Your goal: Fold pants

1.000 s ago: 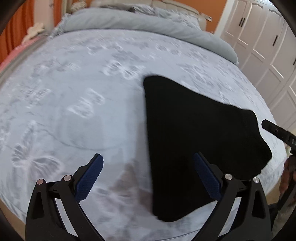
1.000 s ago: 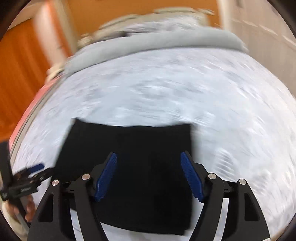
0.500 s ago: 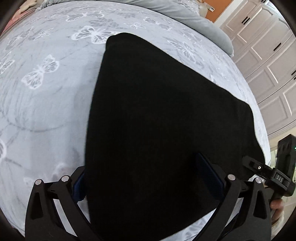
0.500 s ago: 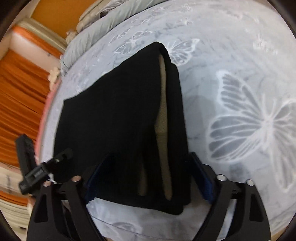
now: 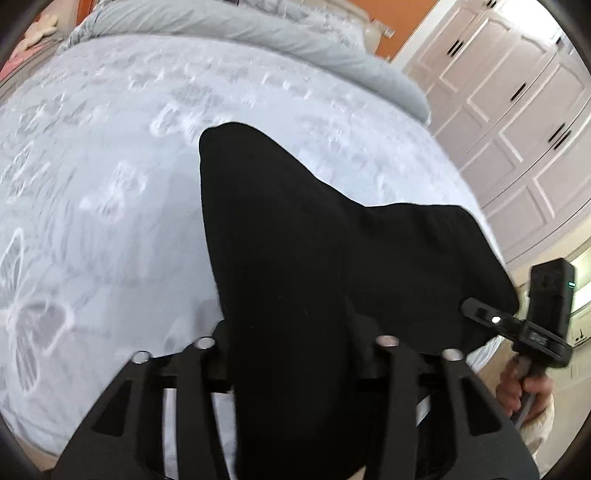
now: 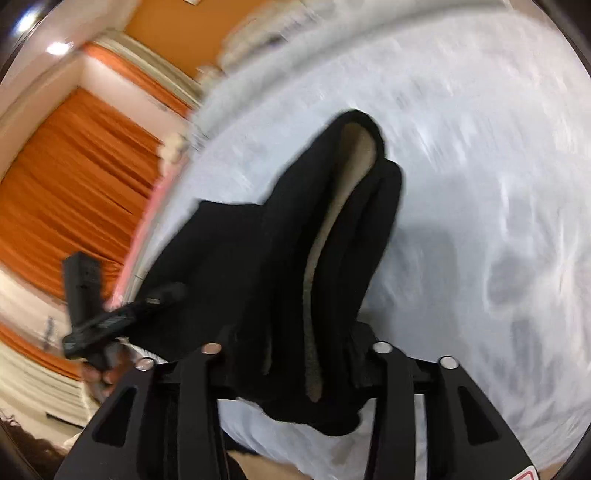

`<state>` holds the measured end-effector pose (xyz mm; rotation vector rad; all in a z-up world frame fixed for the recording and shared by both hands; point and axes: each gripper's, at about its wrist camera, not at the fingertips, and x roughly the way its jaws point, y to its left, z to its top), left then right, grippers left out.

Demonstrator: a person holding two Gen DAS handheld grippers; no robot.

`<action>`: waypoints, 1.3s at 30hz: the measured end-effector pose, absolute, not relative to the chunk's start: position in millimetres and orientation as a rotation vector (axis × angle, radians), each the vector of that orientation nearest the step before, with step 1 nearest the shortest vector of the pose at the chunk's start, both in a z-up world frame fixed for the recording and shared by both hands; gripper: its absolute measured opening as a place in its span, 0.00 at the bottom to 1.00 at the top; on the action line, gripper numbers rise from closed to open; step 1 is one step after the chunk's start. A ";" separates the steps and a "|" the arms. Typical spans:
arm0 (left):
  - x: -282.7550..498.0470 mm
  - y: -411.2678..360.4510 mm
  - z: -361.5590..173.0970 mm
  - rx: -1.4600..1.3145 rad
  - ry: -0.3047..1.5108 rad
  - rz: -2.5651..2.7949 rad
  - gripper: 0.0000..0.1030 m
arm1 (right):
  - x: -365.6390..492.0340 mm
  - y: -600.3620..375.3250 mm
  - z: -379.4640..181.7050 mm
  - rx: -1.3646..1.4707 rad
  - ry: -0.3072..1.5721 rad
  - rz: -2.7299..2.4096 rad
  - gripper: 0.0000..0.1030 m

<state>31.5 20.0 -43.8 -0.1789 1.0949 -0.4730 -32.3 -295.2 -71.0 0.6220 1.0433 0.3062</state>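
Left wrist view, nearest first: the left gripper [image 5: 291, 350] has just been closing, and its jaws now pinch the near edge of the black pants [image 5: 295, 258], the cloth bunched thick between them and hiding the pads; to the right, the right gripper [image 5: 480, 314] bites the same near edge at the other corner, with the person's hand [image 5: 524, 391] on its handle. In the right wrist view the right gripper [image 6: 295, 362] has likewise just been closing, and it clamps several stacked black layers with a tan lining [image 6: 332, 240] showing between them; the left gripper [image 6: 162, 295] is at the left, on the cloth. Beyond the jaws the pants run away over the bed [image 5: 92, 184], lifted at the near end into a ridge while the far end looks to rest on the butterfly-print cover; further off lie the rolled grey duvet [image 5: 258, 33] and the white wardrobe doors [image 5: 517, 110].

Judging from the layers, the pants are already folded into a compact stack; what seems left is one more fold, carrying this gripped edge over to the far end, then letting go and flattening.
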 end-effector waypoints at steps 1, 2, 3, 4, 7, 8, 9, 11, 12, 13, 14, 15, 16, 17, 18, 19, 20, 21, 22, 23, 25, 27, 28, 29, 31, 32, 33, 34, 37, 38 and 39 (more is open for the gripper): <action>27.8 19.9 -58.3 -0.118 1.128 -0.419 0.60 | -33.4 -295.0 -94.8 0.596 1.133 0.216 0.60; 25.6 18.4 -68.7 -0.075 1.155 -0.372 0.62 | -34.8 -296.8 -103.1 0.606 1.147 0.191 0.61; 23.1 19.9 -76.8 -0.067 1.160 -0.359 0.65 | -39.2 -300.5 -104.6 0.661 1.102 0.203 0.65; 20.2 22.4 -76.8 -0.076 1.141 -0.358 0.74 | -39.3 -300.4 -101.7 0.670 1.102 0.207 0.67; 12.1 22.0 -70.3 -0.057 1.093 -0.338 0.84 | -35.9 -296.8 -98.6 0.637 1.100 0.183 0.73; 10.7 19.9 -70.3 -0.054 1.096 -0.342 0.85 | -34.7 -294.5 -101.1 0.649 1.112 0.189 0.73; 10.2 17.5 -71.8 -0.069 1.109 -0.356 0.85 | -35.1 -293.3 -101.6 0.660 1.110 0.192 0.74; 13.9 18.3 -77.0 -0.098 1.145 -0.389 0.87 | -39.5 -285.9 -102.2 0.657 1.105 0.213 0.75; 15.3 17.7 -80.2 -0.096 1.165 -0.402 0.87 | -39.7 -283.2 -102.5 0.653 1.105 0.221 0.78; 15.0 14.9 -80.5 -0.085 1.166 -0.398 0.89 | -39.2 -281.4 -102.7 0.646 1.100 0.221 0.80; 16.9 14.2 -83.0 -0.074 1.154 -0.392 0.91 | -39.3 -277.1 -102.9 0.622 1.093 0.219 0.81; 18.0 11.5 -86.1 -0.066 1.148 -0.386 0.92 | -37.2 -274.4 -101.3 0.604 1.094 0.219 0.81; 17.6 8.3 -88.1 -0.067 1.148 -0.380 0.94 | -36.5 -272.5 -101.8 0.587 1.094 0.219 0.83; 18.6 6.9 -89.9 -0.074 1.151 -0.375 0.95 | -37.1 -273.8 -102.1 0.585 1.091 0.221 0.83; 18.3 5.9 -90.8 -0.080 1.153 -0.372 0.95 | -35.5 -275.3 -101.8 0.586 1.091 0.222 0.84; 19.7 4.5 -91.6 -0.088 1.156 -0.367 0.96 | -34.8 -278.8 -102.0 0.588 1.090 0.221 0.84; 20.3 2.3 -91.9 -0.092 1.159 -0.365 0.96 | -34.0 -278.9 -102.2 0.591 1.089 0.221 0.84; 19.8 -0.5 -91.8 -0.100 1.162 -0.363 0.96 | -35.5 -280.5 -102.4 0.593 1.089 0.221 0.84; 22.5 -1.1 -93.0 -0.105 1.165 -0.361 0.96 | -35.0 -281.1 -103.2 0.599 1.086 0.222 0.84; 23.9 -1.5 -93.8 -0.112 1.168 -0.360 0.96 | -34.7 -281.7 -104.0 0.602 1.085 0.225 0.84; 25.4 -1.5 -95.0 -0.132 1.171 -0.356 0.96 | -43.0 -286.6 -103.4 0.602 1.080 0.229 0.84; 27.8 -3.1 -96.7 -0.137 1.166 -0.351 0.96 | -45.4 -287.9 -104.2 0.603 1.076 0.232 0.84; 27.6 -3.7 -97.2 -0.140 1.161 -0.349 0.96 | -48.4 -288.8 -104.4 0.605 1.073 0.234 0.84; 27.3 -3.9 -97.8 -0.145 1.154 -0.347 0.96 | -48.9 -289.1 -104.4 0.605 1.072 0.236 0.84; 27.1 -3.3 -98.9 -0.159 1.142 -0.344 0.96 | -50.3 -290.2 -105.5 0.607 1.070 0.239 0.85; 28.6 -4.3 -99.3 -0.169 1.135 -0.343 0.96 | -50.3 -290.7 -105.7 0.608 1.069 0.239 0.85; 29.0 -6.4 -98.7 -0.174 1.130 -0.344 0.96 | -51.0 -291.1 -105.9 0.608 1.067 0.240 0.85; 28.8 -6.5 -98.6 -0.175 1.124 -0.349 0.96 | -51.6 -291.1 -106.0 0.608 1.065 0.240 0.86; 27.0 -4.5 -98.4 -0.170 1.121 -0.380 0.96 | -53.1 -290.3 -106.7 0.606 1.051 0.260 0.91; 25.4 -2.3 -98.2 -0.171 1.123 -0.392 0.96 | -54.0 -289.5 -106.1 0.594 1.045 0.260 0.91; 24.3 -0.2 -97.8 -0.175 1.128 -0.404 0.96 | -55.5 -288.2 -105.8 0.580 1.039 0.259 0.91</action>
